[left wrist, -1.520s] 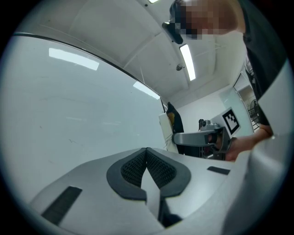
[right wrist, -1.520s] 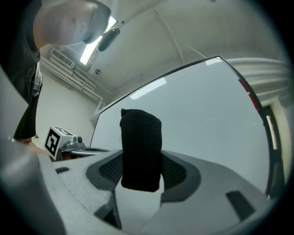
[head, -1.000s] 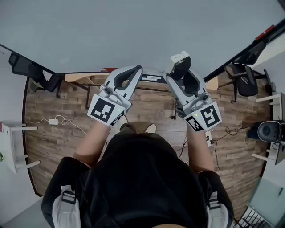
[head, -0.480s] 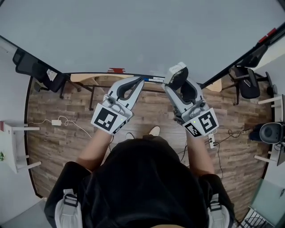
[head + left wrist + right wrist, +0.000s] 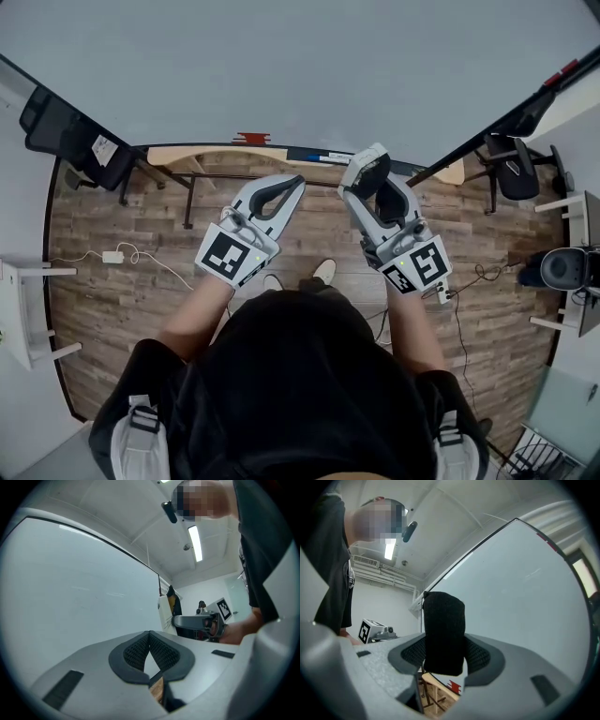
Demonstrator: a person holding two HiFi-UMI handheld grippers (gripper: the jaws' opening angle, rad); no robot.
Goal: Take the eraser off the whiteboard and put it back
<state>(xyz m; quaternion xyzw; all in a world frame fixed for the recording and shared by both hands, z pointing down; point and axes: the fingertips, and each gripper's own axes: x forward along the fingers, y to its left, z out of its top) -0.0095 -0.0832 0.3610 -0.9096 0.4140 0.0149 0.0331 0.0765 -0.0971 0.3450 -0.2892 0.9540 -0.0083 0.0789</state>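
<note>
The whiteboard (image 5: pixel 300 66) fills the top of the head view, with its tray (image 5: pixel 216 155) along the lower edge. My right gripper (image 5: pixel 370 178) is shut on the eraser (image 5: pixel 358 165), a block with a white back and black felt, held a short way off the board. In the right gripper view the felt of the eraser (image 5: pixel 443 632) stands upright between the jaws of the right gripper (image 5: pixel 446 654). My left gripper (image 5: pixel 296 182) hovers beside it, shut on nothing; in its own view the left gripper (image 5: pixel 150 637) has its pads touching.
A red item (image 5: pixel 251 138) and markers (image 5: pixel 328 157) lie on the tray. Office chairs stand at the left (image 5: pixel 70 141) and right (image 5: pixel 516 169). A power strip (image 5: pixel 112 256) with cable lies on the wooden floor, and a dark round object (image 5: pixel 553 272) sits at the far right.
Both grippers have drawn back from the whiteboard toward the person, lower in the head view. The eraser has come along in the right gripper. Neither gripper's jaws have changed.
</note>
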